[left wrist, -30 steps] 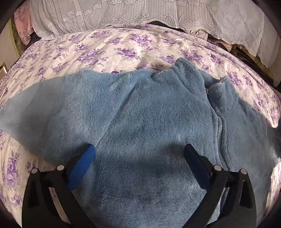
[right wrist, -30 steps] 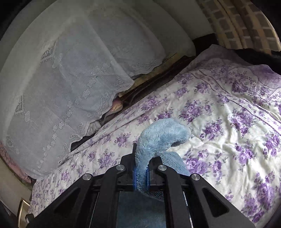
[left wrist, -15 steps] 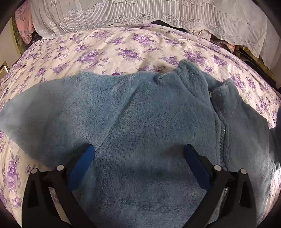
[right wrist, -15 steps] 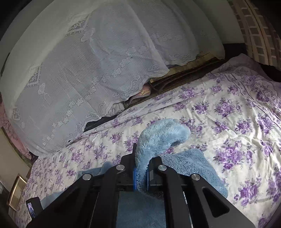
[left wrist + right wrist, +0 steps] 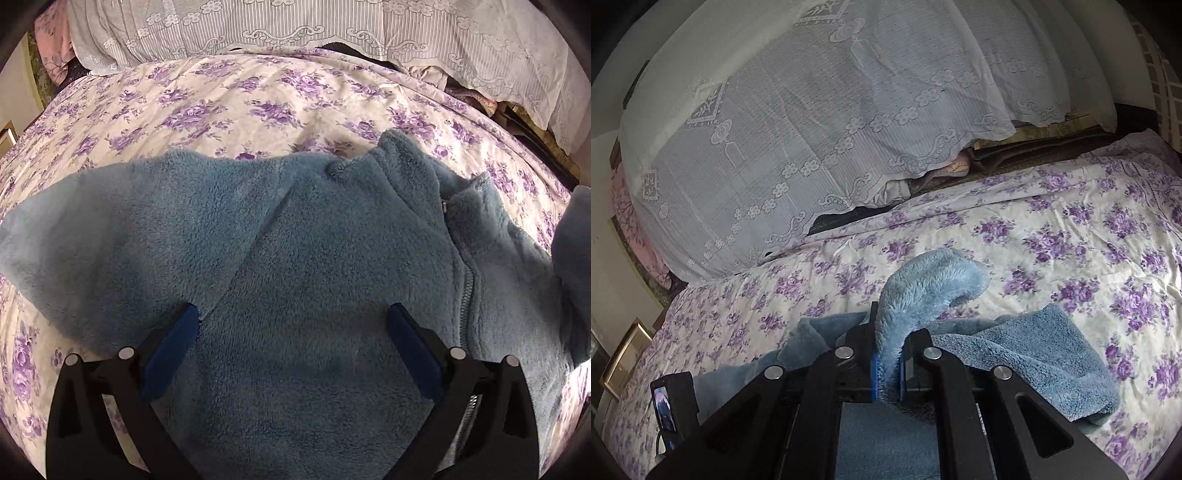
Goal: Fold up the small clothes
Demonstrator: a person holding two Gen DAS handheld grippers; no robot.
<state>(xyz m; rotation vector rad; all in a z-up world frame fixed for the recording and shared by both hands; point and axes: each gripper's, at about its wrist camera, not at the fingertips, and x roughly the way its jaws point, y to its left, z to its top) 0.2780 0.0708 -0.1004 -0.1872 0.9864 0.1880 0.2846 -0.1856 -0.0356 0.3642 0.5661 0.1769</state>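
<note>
While our right gripper [image 5: 887,363] pinches the blue fleece jacket's [image 5: 314,266] sleeve [image 5: 923,284], our left gripper [image 5: 293,328] hovers agape over it; beyond the floral bedspread [image 5: 258,99] hangs a lace cloth [image 5: 812,110].

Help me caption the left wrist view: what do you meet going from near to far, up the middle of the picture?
Left gripper, jaws open → blue fleece jacket lying flat → floral bedsheet → white lace cloth at the far edge.
</note>
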